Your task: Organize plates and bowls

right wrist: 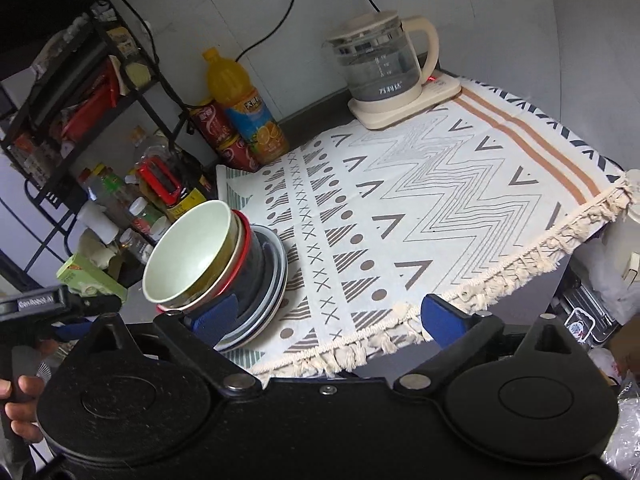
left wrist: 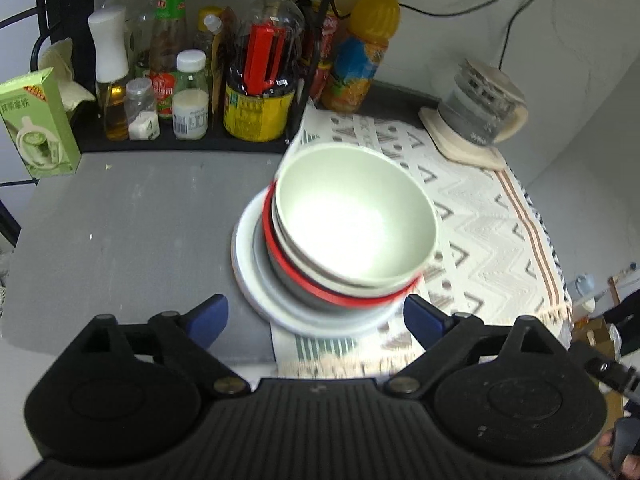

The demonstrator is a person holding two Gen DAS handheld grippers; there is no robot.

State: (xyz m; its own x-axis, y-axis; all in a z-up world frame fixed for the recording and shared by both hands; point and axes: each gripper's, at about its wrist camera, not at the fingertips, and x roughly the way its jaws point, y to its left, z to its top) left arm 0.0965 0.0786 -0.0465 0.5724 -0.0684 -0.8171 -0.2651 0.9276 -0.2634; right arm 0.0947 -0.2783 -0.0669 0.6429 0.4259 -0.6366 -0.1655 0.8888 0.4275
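Green tea carton [left wrist: 38, 124]: stood at far left of the grey counter [left wrist: 132, 216]. Condiment bottles, clustered behind the dish stack; the large oil bottle [left wrist: 262, 68] is seen part-filled with dark liquid.

Dish stack: pale green bowl [left wrist: 354, 216], empty, nested in a red-rimmed bowl [left wrist: 320, 286], set on white plates [left wrist: 256, 280], straddling the patterned cloth's [left wrist: 480, 224] left edge.

Orange-drink bottle [left wrist: 366, 46] and glass kettle [left wrist: 480, 108]: behind the stack, to its right.

Left gripper [left wrist: 316, 320]: jaws wide, nothing held, just short of the stack.

Right gripper [right wrist: 328, 316]: jaws wide, nothing held.
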